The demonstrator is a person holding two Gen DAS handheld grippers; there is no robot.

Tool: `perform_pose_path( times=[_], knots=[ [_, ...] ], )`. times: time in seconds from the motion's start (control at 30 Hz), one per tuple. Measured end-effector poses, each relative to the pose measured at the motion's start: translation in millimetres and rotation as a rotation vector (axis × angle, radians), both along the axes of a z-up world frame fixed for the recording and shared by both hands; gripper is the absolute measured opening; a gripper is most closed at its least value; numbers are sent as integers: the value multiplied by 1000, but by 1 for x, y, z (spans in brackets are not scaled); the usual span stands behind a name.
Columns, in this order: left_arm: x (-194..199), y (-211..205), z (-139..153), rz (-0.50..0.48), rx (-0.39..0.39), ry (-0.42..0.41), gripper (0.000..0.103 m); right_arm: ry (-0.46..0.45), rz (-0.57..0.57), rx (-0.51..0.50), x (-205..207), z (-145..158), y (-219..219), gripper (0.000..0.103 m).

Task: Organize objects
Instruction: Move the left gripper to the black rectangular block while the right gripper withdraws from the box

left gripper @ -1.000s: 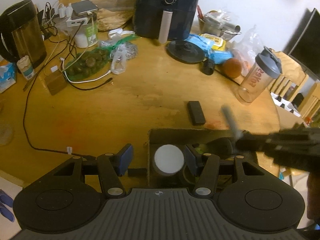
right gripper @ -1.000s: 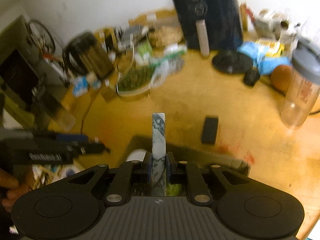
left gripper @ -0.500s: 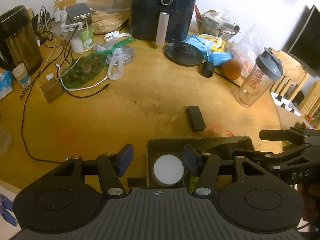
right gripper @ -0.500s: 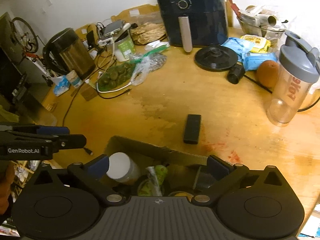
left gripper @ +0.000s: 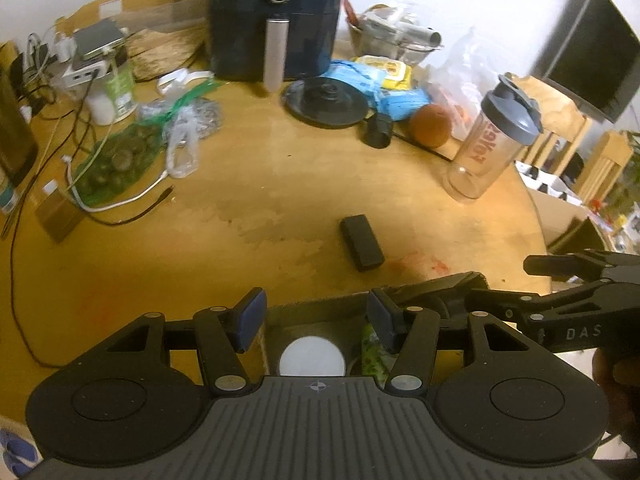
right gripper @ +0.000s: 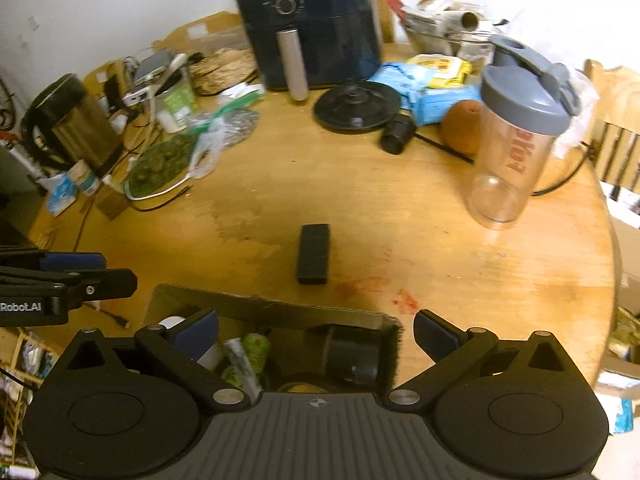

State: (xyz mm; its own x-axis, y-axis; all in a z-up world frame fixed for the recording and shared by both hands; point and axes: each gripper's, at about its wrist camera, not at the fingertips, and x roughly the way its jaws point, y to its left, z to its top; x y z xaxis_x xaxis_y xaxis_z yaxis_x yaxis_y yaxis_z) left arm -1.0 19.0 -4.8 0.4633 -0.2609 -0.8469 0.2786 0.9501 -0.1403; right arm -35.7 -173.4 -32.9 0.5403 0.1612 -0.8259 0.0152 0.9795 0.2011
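Observation:
A cardboard box (right gripper: pixel 276 310) sits at the table's near edge, under both grippers. It holds a white-lidded jar (left gripper: pixel 312 356), a green packet (right gripper: pixel 256 346), a marbled stick (right gripper: pixel 240 364) and a black cylinder (right gripper: pixel 352 354). A small black block (right gripper: pixel 314 254) lies on the table just beyond the box; it also shows in the left wrist view (left gripper: pixel 362 242). My left gripper (left gripper: pixel 316 316) is open and empty above the box's left part. My right gripper (right gripper: pixel 316 336) is open and empty above the box.
A round wooden table (right gripper: pixel 400 208) carries a clear shaker bottle (right gripper: pixel 516 140), an orange (right gripper: pixel 460 124), a black disc (right gripper: pixel 356 106), a dark air fryer (right gripper: pixel 308 20), a kettle (right gripper: pixel 76 124), bags of produce (right gripper: pixel 164 160) and cables (left gripper: pixel 112 204).
My right gripper opened and let go of the marbled stick, which now lies in the box. The right gripper then drew back a little. The left gripper stayed open above the box.

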Motion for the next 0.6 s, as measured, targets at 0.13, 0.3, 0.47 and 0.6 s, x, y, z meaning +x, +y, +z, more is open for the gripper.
perform_pose_path(
  times=[0.13, 0.3, 0.47, 0.6],
  knots=[
    [6, -1, -1, -36, -7, 1, 55, 4, -38, -9, 2, 0, -2, 103],
    [11, 1, -3, -61, -16, 2, 55, 2, -72, -20, 2, 0, 1, 103],
    [12, 8, -6, -65, -27, 6, 55, 8, -83, -30, 1, -1, 8, 103],
    [12, 16, -10, -44, -38, 18, 55, 13, -68, -46, 3, -1, 16, 103]
  ],
)
